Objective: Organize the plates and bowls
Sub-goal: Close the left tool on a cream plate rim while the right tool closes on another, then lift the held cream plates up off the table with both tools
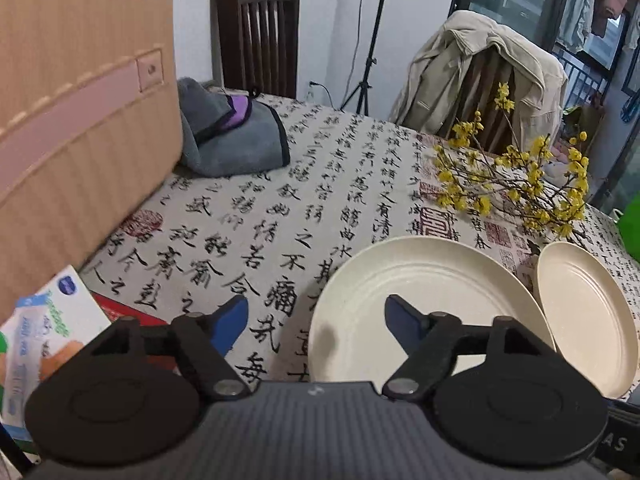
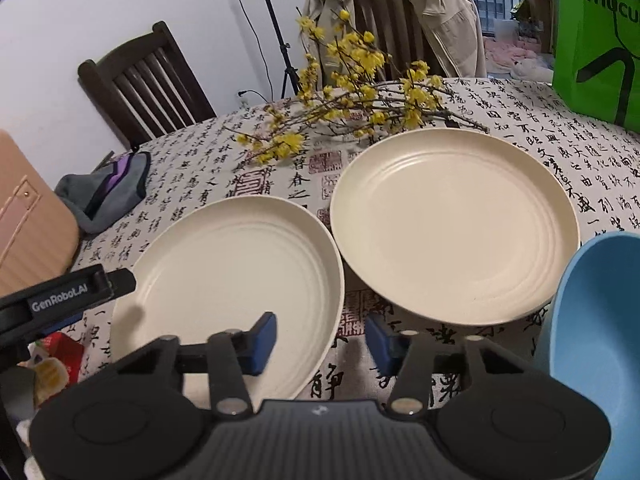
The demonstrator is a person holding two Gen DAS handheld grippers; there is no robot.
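Two cream plates point(image 2: 232, 276) point(image 2: 452, 224) side by side (nearly touching), your left gripper point(image 1: 316, 320) and right gripper point(image 2: 320, 340) both released, holding nothing, blue bowl point(image 2: 596, 336) near right.

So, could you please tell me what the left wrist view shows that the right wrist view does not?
Only the left wrist view shows the leaflet at the table's near left edge and the left hand-held gripper, its jaws apart over the near rim of one plate with nothing between them. Only the right wrist view shows the blue bowl, the green bag and the right hand-held gripper. Both show the two cream plates, yellow flowers, grey cloth, suitcase and jacket.
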